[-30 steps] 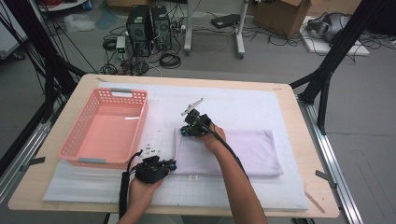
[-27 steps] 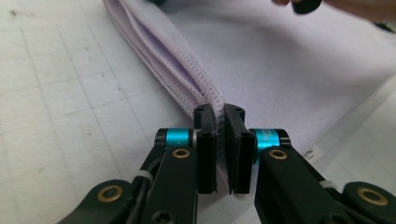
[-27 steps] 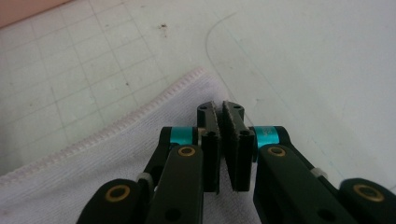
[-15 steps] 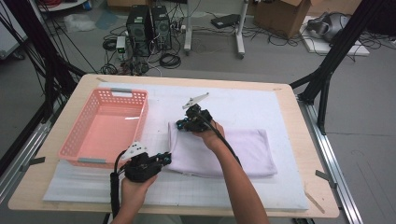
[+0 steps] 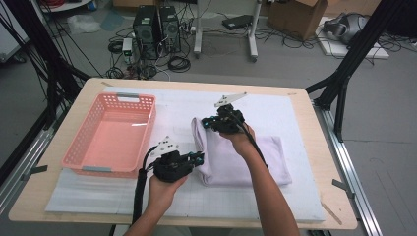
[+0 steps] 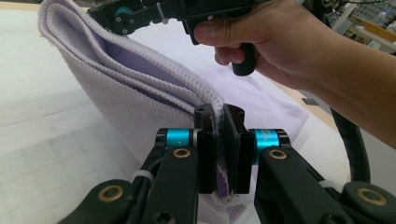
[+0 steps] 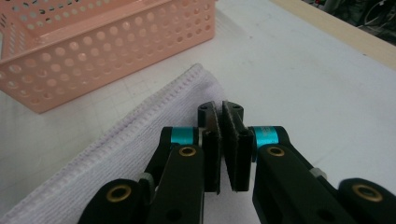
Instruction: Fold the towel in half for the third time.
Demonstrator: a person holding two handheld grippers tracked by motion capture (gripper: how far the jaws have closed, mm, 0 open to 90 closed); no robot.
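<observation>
Both pairs of jaws are clamped tight on the edge of a lilac towel (image 5: 236,157).

The left gripper (image 6: 223,140) pinches the towel's near corner, the hemmed edge caught between its pads; the right gripper (image 7: 223,135) pinches the far corner of the same edge. That edge is lifted off the white mat (image 5: 295,113), just to the right of the pink basket (image 5: 110,135), while the rest of the towel lies flat on the mat, farther right of the basket.

Grey floor (image 5: 388,147) behind the wooden table (image 5: 314,147), strewn with cables (image 5: 179,63) and computer towers (image 5: 157,24)
</observation>
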